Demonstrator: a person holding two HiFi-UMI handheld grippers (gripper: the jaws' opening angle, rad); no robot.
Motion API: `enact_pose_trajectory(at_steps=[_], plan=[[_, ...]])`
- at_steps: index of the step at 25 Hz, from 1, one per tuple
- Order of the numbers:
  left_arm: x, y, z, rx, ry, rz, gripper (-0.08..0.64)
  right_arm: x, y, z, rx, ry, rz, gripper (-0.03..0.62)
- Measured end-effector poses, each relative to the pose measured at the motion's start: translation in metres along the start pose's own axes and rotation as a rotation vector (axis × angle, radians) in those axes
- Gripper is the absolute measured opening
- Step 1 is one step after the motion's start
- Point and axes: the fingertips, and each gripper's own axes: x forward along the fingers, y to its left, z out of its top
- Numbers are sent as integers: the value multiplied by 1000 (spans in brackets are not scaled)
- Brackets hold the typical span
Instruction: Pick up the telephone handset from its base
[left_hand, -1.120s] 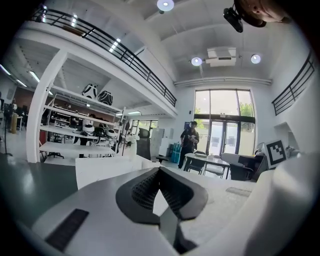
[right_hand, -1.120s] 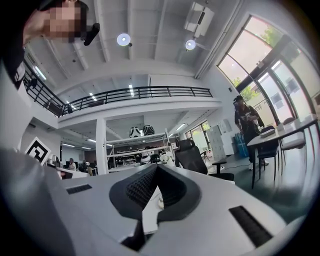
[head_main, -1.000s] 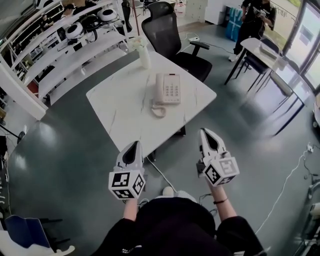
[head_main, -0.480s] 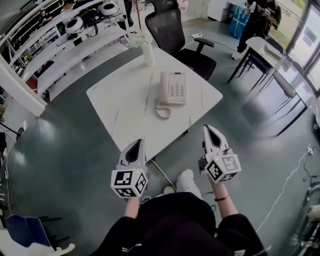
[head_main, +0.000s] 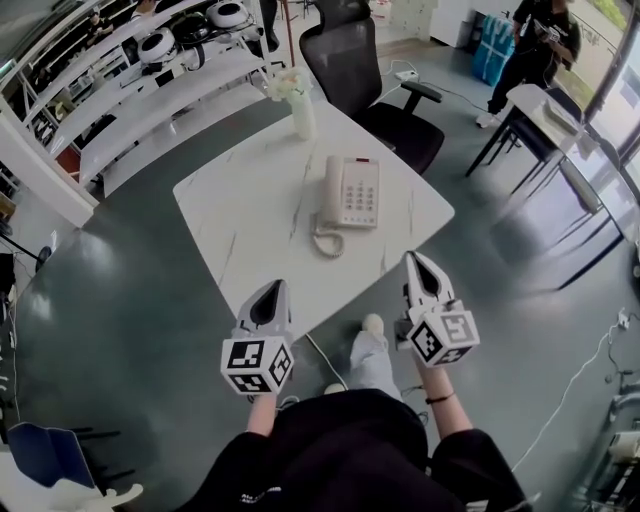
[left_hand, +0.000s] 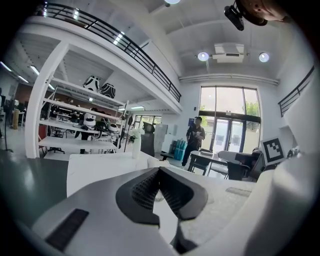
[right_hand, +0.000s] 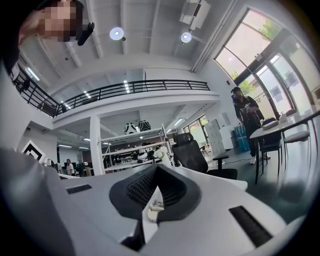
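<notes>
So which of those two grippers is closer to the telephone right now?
Right, slightly. In the head view the right gripper sits just off the table, below-right of the telephone; the left gripper is below-left, a bit farther. Neither touches it.

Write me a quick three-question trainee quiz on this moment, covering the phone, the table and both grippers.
1. True or false: the handset rests on the telephone.
2. Besides the telephone, what stands on the table?
A. a white vase with flowers
B. a laptop
C. a mug
3. Fill in: the left gripper and the right gripper hover short of the table's near edge, jaws ____, holding nothing.

Key: 1 true; 2 A; 3 shut.
</notes>
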Motion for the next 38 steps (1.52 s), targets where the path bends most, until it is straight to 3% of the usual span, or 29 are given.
enact_pose_trajectory(at_steps=[13, 21, 32, 38], plan=[[129, -15, 26, -16, 34, 49, -2, 98, -92, 18, 31, 57, 47, -8], [193, -27, 25, -29, 65, 78, -2, 147, -131, 4, 37, 132, 108, -8], [245, -23, 5, -45, 140, 137, -2, 195, -147, -15, 21, 208, 212, -8], [262, -22, -7, -57, 193, 150, -2, 209, -156, -23, 37, 222, 227, -8]])
